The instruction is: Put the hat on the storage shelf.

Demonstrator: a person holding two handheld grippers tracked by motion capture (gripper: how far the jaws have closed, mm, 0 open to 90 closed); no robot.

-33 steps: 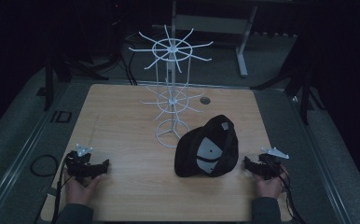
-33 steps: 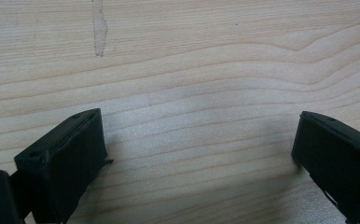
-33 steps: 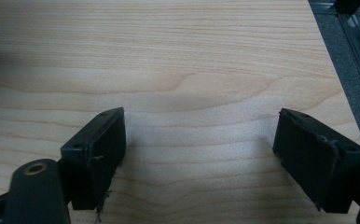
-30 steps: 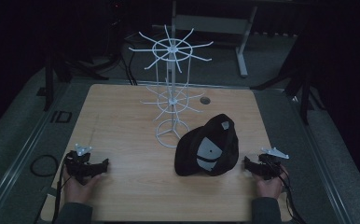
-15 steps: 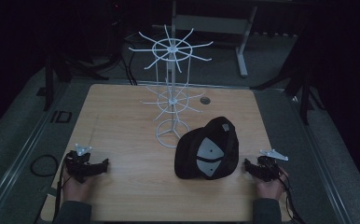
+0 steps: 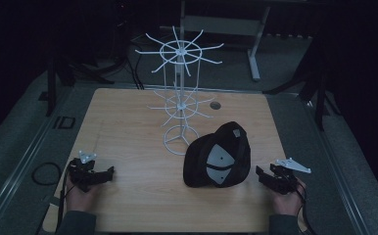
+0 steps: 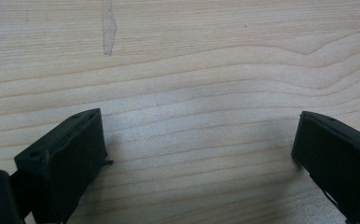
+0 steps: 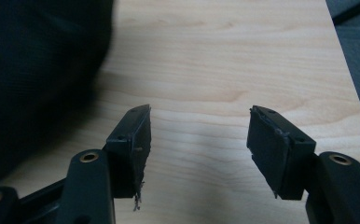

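A black cap (image 6: pixel 219 156) lies on the wooden table (image 6: pixel 128 127) with its grey-lined inside up, right of centre. In the right gripper view the cap (image 8: pixel 38 70) is a dark mass at the left. My right gripper (image 6: pixel 258 171) is just right of the cap and points at it. Its jaws (image 8: pixel 200 112) have just been closing; they stand apart with bare wood between them. My left gripper (image 6: pixel 109 172) rests at the front left, jaws (image 7: pixel 199 119) wide open over bare wood.
A white wire rack (image 6: pixel 179 98) with two tiers of hooks stands at the middle back on a round base, just behind the cap. A small round hole (image 6: pixel 215 105) sits in the tabletop behind it. Dark floor surrounds the table.
My right gripper has shifted a little beside the cap. The left gripper, the cap and the rack have stayed where they were.
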